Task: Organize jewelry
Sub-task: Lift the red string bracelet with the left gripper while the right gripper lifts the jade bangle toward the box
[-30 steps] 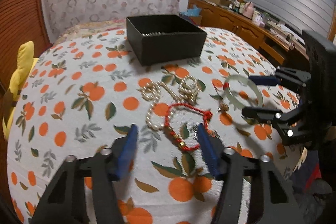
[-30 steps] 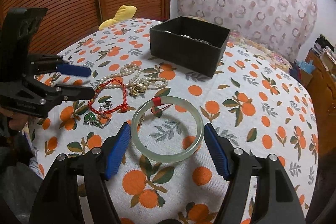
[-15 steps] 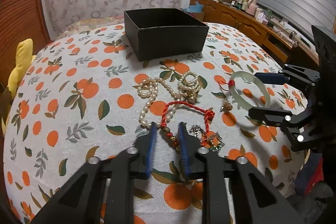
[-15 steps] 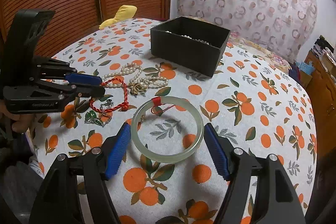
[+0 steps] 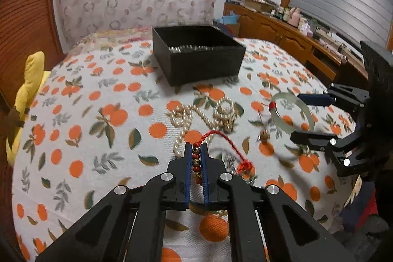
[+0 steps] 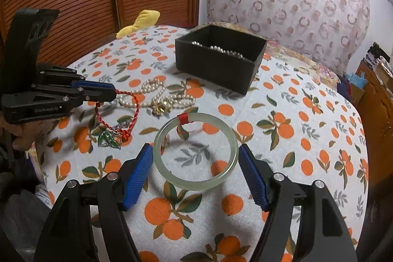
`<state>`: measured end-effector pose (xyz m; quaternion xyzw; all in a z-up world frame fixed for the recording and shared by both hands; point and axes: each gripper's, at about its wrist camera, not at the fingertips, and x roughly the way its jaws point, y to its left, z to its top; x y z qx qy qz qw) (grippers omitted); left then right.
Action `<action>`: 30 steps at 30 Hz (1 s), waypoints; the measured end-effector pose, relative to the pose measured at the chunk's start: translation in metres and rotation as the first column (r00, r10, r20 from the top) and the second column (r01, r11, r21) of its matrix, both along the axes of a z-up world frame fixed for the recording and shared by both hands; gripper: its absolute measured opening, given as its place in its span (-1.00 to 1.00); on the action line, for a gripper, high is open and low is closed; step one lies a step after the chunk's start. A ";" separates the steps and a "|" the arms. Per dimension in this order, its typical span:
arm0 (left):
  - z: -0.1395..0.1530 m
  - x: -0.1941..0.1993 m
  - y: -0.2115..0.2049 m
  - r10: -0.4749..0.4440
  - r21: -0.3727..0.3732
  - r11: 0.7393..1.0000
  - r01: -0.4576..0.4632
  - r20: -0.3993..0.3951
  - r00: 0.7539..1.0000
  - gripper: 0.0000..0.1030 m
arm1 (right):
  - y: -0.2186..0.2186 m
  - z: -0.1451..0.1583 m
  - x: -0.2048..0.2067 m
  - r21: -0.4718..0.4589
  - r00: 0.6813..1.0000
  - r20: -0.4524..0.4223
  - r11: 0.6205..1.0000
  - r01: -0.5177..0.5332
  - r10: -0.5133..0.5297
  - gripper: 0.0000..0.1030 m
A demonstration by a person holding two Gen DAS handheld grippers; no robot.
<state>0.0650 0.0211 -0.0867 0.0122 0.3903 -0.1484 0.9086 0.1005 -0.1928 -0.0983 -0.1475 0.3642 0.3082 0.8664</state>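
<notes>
Left wrist view: pearls are seen stowed in the open black box (image 5: 196, 54), the red braided cord bracelet (image 5: 197, 161) is pinched by the left gripper (image 5: 197, 151), and the pale green jade bangle (image 6: 195, 151) is framed, ungrasped, by the spread right gripper (image 6: 194, 165).

One box (image 6: 221, 60) — two tools (image 6: 194, 163)

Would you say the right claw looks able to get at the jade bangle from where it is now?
Probably yes. The right claw is open, its fingers either side of the jade bangle, which lies flat on the tablecloth with nothing between. The left claw, shut on the red cord bracelet, is off to the side.
</notes>
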 end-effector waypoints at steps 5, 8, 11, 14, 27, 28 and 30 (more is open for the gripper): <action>0.017 0.004 0.006 0.023 -0.021 1.000 -0.022 0.047 0.999 -0.88 | 0.004 0.013 0.004 0.020 1.000 0.026 1.000 -0.004 0.003 0.43; 0.027 0.006 0.008 0.027 -0.032 0.999 -0.024 0.074 0.997 -0.88 | 0.006 0.020 0.007 0.027 0.999 0.040 1.000 -0.006 0.005 0.43; 0.036 0.007 0.008 0.023 -0.041 0.999 -0.019 0.103 0.994 -0.88 | 0.007 0.022 0.009 0.032 0.999 0.044 0.999 -0.003 0.002 0.43; 0.042 0.008 0.006 0.022 -0.035 0.999 -0.017 0.122 0.992 -0.88 | 0.007 0.022 0.009 0.035 0.999 0.043 0.999 -0.003 0.002 0.43; 0.080 0.007 0.003 0.019 -0.040 0.999 -0.010 0.214 0.977 -0.88 | 0.002 0.022 0.010 0.043 0.999 0.046 0.999 0.008 -0.010 0.43; 0.082 0.007 0.003 0.021 -0.040 0.999 -0.013 0.222 0.975 -0.88 | 0.002 0.022 0.011 0.044 0.999 0.047 0.999 0.009 -0.011 0.43; 0.085 0.009 0.002 0.024 -0.042 0.999 -0.015 0.231 0.973 -0.88 | 0.001 0.024 0.012 0.050 0.999 0.050 0.999 0.011 -0.013 0.43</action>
